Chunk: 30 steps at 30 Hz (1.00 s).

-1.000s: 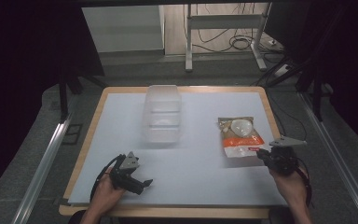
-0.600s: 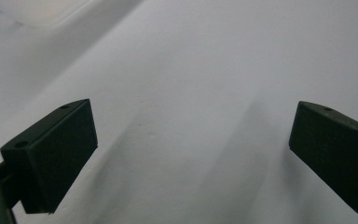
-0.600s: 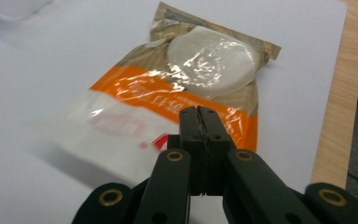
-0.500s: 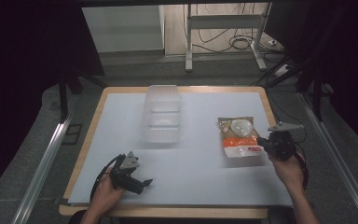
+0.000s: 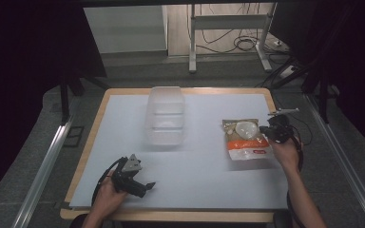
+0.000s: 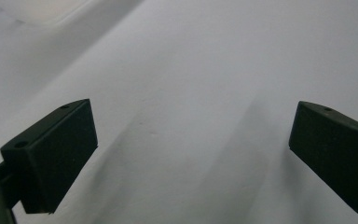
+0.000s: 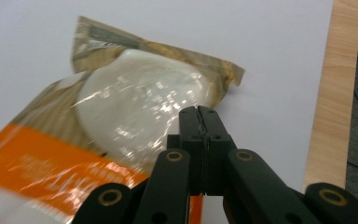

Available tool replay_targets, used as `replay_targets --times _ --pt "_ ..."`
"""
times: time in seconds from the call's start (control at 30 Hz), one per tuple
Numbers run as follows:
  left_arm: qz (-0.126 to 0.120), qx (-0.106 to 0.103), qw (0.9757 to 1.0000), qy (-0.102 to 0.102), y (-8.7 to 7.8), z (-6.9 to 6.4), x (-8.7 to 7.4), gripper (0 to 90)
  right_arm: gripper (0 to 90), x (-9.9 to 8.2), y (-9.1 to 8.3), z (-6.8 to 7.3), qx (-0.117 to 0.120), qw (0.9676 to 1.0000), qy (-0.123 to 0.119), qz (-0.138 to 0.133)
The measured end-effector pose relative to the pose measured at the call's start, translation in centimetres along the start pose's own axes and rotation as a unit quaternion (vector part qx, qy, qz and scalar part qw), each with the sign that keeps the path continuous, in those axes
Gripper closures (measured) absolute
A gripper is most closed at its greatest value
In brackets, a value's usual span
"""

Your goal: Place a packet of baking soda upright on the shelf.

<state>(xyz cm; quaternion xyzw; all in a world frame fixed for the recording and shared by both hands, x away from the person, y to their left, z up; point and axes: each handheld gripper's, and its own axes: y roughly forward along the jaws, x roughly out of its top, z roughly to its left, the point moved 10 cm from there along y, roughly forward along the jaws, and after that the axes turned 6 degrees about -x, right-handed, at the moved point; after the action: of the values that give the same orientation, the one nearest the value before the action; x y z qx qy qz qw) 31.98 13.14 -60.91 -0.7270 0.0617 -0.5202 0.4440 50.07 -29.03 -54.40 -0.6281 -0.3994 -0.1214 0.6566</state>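
Right gripper (image 7: 198, 112) is closed empty, poised over the orange-and-clear plastic food packet (image 5: 244, 139) at right of centre in the high view. Slippery film is a risk: closed jaws just shove it. Left gripper (image 6: 191, 154) is open, parked lower left.

Packet (image 7: 98, 116) before my black right fingers (image 7: 198, 122): orange band, tan top, white disc. Table (image 5: 209, 180): white, wood rim. Tub (image 5: 165, 116): clear.

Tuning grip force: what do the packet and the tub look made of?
Packet: thin glossy plastic film, judging by crinkles and glare over the white contents; orange printed lower half. Tub: clear, slightly frosted rigid plastic, likely, since the table shows through its walls.
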Motion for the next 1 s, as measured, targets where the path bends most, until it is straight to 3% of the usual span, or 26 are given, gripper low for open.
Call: replay_targets --times 0.5,0.9,1.0 --pt "0.002 -0.001 1.0 0.001 0.1 0.0 -0.1 1.2 88.3 0.2 4.0 -2.4 -0.036 0.9986 0.013 0.035" --pt "0.003 -0.001 1.0 0.001 0.1 0.0 -0.1 1.2 88.7 0.0 5.9 -2.3 -0.033 0.9977 0.008 0.058" --pt "0.005 0.0 1.0 0.002 0.1 0.0 -0.1 1.2 88.9 0.2 6.0 -2.0 -0.036 0.9976 -0.008 0.06"
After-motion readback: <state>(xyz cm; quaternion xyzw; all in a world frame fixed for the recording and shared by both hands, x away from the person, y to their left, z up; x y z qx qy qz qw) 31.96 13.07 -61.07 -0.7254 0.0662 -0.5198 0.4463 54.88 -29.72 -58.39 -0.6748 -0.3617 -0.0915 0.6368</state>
